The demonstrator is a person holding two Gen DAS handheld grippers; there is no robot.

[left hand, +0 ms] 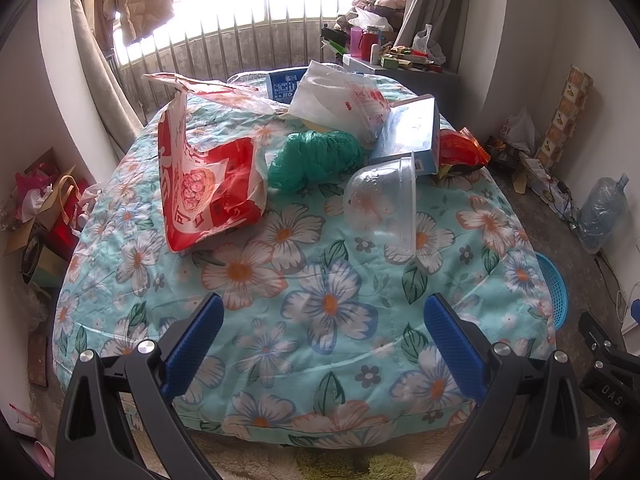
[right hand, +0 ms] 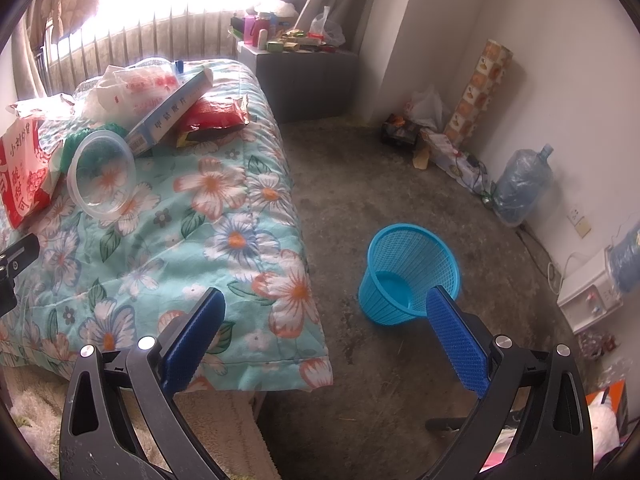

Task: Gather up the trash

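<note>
- Left tool (left hand: pixel 324 344) wide apart, holding nothing, hanging over the near end of the bed's flowery quilt (left hand: pixel 304 320).
- Right tool (right hand: pixel 326 344) wide apart too, holding nothing, out past the bed's corner, above the grey floor (right hand: pixel 360 184).
- Trash piled at the far end of the quilt, well apart from both tools.
- Clear plastic bowl (left hand: pixel 380 208) lying on its side, nearest of the pile.
- Red and white plastic bag (left hand: pixel 204 176) to the left of the bowl, green crumpled bag (left hand: pixel 316 158) between them and a bit further back.
- Blue flat box (left hand: pixel 408 136) leaning over the bowl, with a white bag with red print (left hand: pixel 340 100) behind it and a red snack wrapper (left hand: pixel 460 150) just beside it on the right.
- Blue mesh waste basket (right hand: pixel 408 276) standing upright on the floor, beside the bed, seen whole and empty only in the right wrist view.
- In the left wrist view just a sliver of that basket peeking past the quilt's right edge.
- Big water jug (right hand: pixel 520 184) against the wall, far side of the floor.
</note>
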